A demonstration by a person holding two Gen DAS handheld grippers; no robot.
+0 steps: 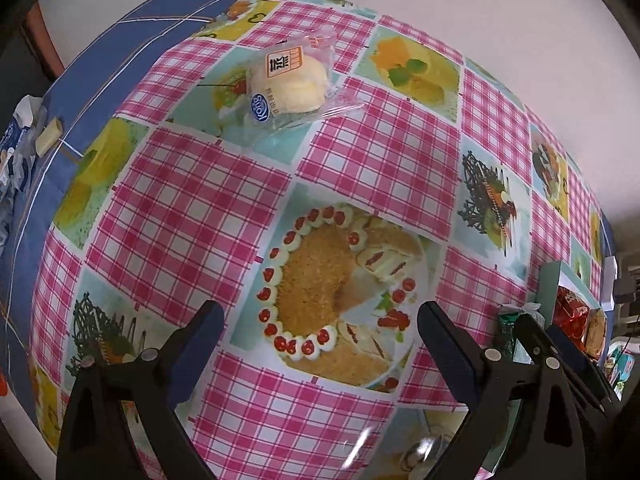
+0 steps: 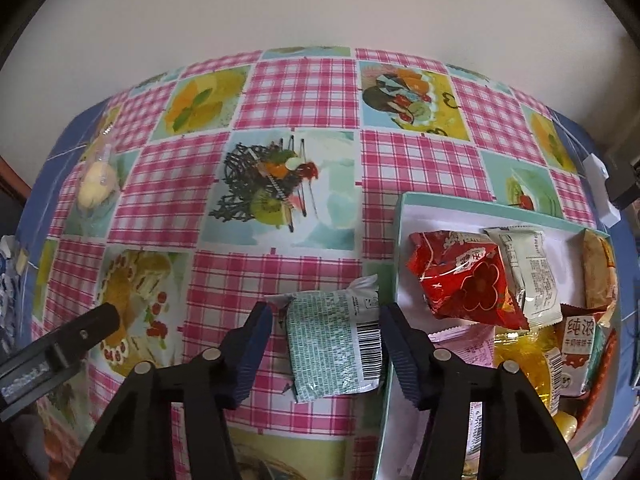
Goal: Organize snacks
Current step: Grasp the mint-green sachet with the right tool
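Left wrist view: the left gripper [image 1: 320, 320] hangs over the desk [image 1: 360, 160] with its jaws spread wide and nothing between them. Straight ahead, well apart from them, lies a wrapped bun [image 1: 288, 84], pale yellow in clear film with an orange label; the left hand looks nearer to it.

Right wrist view: the right gripper [image 2: 326, 344] has its jaws wide, straddling a green snack packet [image 2: 332, 344] that lies flat on the desk just beside the box [image 2: 400, 216]. The packet's long axis runs roughly along the fingers, barcode towards the right finger [image 2: 404, 352]; neither finger clearly touches it. The box to the right already holds a red packet [image 2: 460, 280] and other snacks.
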